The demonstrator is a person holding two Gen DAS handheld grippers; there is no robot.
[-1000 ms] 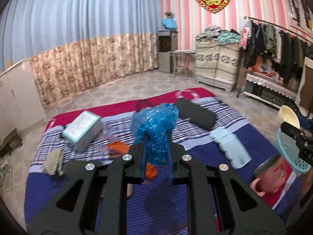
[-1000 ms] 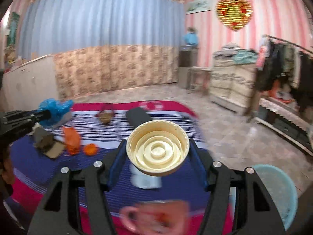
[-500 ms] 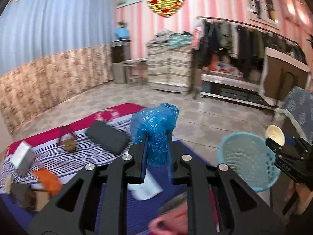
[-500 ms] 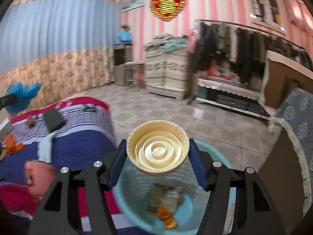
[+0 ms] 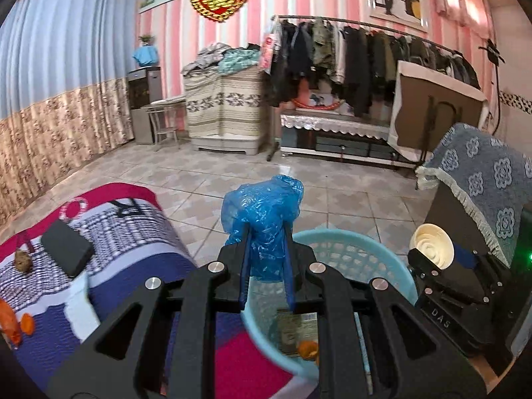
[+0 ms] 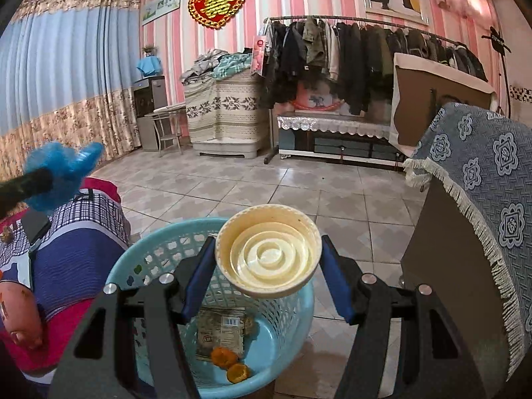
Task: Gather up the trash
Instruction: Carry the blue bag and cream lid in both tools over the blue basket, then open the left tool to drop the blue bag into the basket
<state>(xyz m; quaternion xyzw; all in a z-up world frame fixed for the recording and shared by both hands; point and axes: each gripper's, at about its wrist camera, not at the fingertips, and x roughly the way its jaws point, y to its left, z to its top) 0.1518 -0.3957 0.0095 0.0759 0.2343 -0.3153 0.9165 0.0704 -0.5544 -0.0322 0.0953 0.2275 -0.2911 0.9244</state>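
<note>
My left gripper (image 5: 266, 232) is shut on a crumpled blue plastic bag (image 5: 264, 214), held above the near rim of the light blue trash basket (image 5: 352, 249). My right gripper (image 6: 267, 249) is shut on a cream round plastic lid (image 6: 267, 259), hovering over the same basket (image 6: 149, 252). In the left wrist view the right gripper (image 5: 432, 256) with the lid (image 5: 431, 242) hangs at the basket's right. The bag (image 6: 63, 169) shows at the far left of the right wrist view. Inside the basket lie a wrapper (image 6: 221, 331) and orange peels (image 6: 229, 362).
A bed with a striped blue and red cover (image 5: 126, 232) stands left of the basket, bearing a black case (image 5: 65, 249) and orange scraps (image 5: 13, 324). A cabinet draped in blue patterned cloth (image 6: 482, 193) rises on the right. Tiled floor (image 6: 266, 186) stretches to a clothes rack.
Both grippers swung right, away from the bed to the basket, carrying the blue bag and the lid. The right gripper now hangs over the basket's inside.
</note>
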